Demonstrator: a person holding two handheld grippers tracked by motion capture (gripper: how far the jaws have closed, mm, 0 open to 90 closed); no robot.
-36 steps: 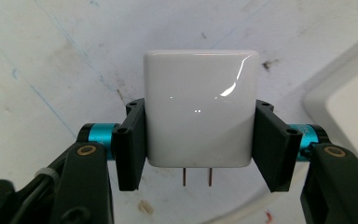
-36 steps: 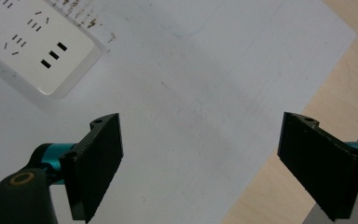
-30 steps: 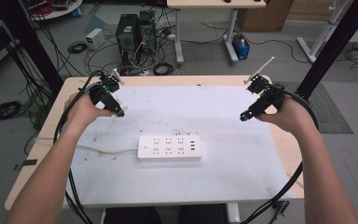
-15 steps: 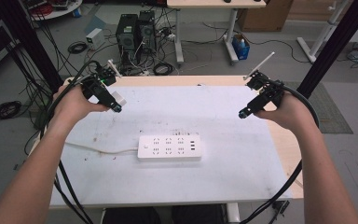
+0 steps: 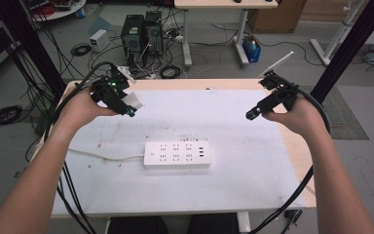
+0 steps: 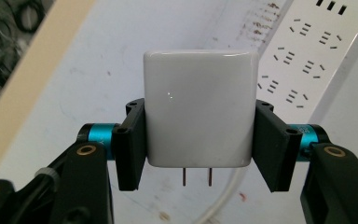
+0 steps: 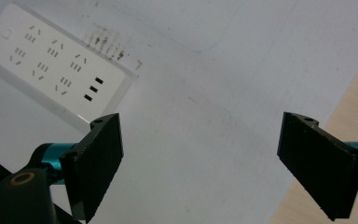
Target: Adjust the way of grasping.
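Up at the back-left of the worktop [image 5: 253, 195], the left tongs [image 6: 199, 135] are clamped on a white plug adapter [image 6: 199, 107], one jaw pressed against each side, its two metal prongs [image 6: 196, 176] pointing down between them. Seen from above, the adapter [image 5: 133, 102] hangs above the white sheet, well apart from the white power strip [image 5: 177, 154] lying near the middle, whose cord [image 5: 102, 156] runs off to the left. On the far side, the right tongs [image 7: 200, 163] hover with jaws spread wide and nothing between them.
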